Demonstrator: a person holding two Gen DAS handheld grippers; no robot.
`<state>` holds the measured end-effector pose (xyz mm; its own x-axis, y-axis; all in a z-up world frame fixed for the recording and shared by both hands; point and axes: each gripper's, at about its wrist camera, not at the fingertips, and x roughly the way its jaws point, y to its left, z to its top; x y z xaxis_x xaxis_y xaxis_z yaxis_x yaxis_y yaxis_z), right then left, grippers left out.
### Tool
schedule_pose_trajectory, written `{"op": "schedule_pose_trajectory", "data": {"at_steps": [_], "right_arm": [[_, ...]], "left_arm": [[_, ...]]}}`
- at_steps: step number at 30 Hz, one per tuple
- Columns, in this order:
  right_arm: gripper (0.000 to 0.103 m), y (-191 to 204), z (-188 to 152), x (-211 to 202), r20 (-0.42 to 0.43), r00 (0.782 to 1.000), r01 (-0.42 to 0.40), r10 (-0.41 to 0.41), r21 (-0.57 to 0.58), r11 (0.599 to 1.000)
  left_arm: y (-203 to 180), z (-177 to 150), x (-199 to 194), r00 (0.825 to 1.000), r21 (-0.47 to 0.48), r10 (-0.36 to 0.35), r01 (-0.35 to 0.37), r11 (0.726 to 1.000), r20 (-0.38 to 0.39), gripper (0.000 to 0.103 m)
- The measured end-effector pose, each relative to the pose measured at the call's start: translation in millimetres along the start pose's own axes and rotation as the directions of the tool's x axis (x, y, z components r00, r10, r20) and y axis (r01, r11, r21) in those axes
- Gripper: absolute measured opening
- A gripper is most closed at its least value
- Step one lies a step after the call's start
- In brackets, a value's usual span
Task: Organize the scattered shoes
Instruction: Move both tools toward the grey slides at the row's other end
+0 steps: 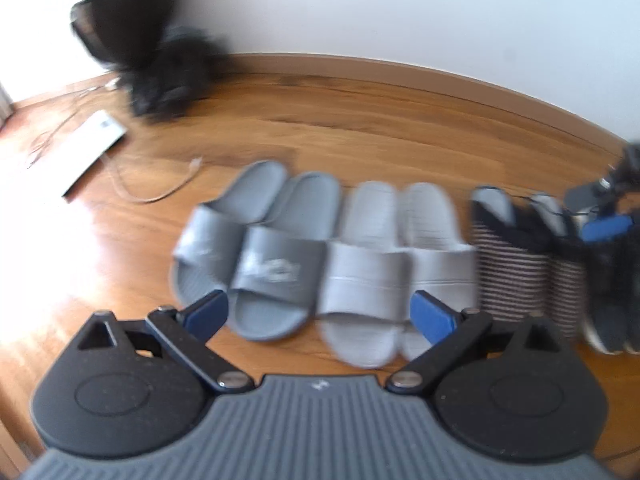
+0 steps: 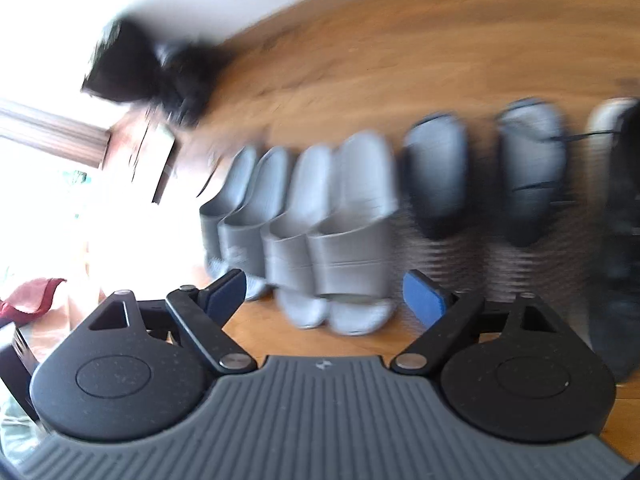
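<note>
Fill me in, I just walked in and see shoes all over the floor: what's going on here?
A person with a gripper in each hand is tidying shoes. Dark grey slides, light grey slides and striped slippers lie in a row on the wooden floor near the wall. The left gripper and right gripper are both open and hold nothing.
</note>
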<state>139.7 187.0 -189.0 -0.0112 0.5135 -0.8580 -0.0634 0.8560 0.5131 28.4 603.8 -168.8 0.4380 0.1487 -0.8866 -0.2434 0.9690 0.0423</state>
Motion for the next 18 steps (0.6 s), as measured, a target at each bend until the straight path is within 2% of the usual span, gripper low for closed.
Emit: {"op": "schedule_pose_trajectory", "data": {"at_steps": [3, 5, 8, 12, 18], "right_arm": [[0.073, 36, 20, 43, -0.049, 0.999, -0.001, 0.002, 0.013, 1.0], [0.073, 61, 41, 82, -0.083, 0.996, -0.007, 0.012, 0.062, 0.998], [0.073, 78, 55, 115, -0.099, 0.995, -0.007, 0.018, 0.11, 0.994], [0.073, 102, 71, 186, -0.14, 0.99, 0.032, -0.006, 0.187, 0.982], [0.072, 120, 77, 244, -0.161, 0.986, 0.082, -0.046, 0.226, 0.971]], "left_arm": [[23, -9, 13, 0.999, -0.054, -0.016, 0.014, 0.998, -0.044, 0.098], [36, -15, 24, 0.997, -0.081, -0.026, 0.02, 0.997, -0.078, 0.098], [50, -19, 34, 0.994, -0.1, -0.004, -0.007, 0.995, -0.109, 0.098], [63, -27, 41, 0.994, -0.111, -0.009, -0.004, 0.994, -0.113, 0.098], [91, -42, 47, 0.993, -0.126, -0.006, -0.009, 0.992, -0.121, 0.098]]}}
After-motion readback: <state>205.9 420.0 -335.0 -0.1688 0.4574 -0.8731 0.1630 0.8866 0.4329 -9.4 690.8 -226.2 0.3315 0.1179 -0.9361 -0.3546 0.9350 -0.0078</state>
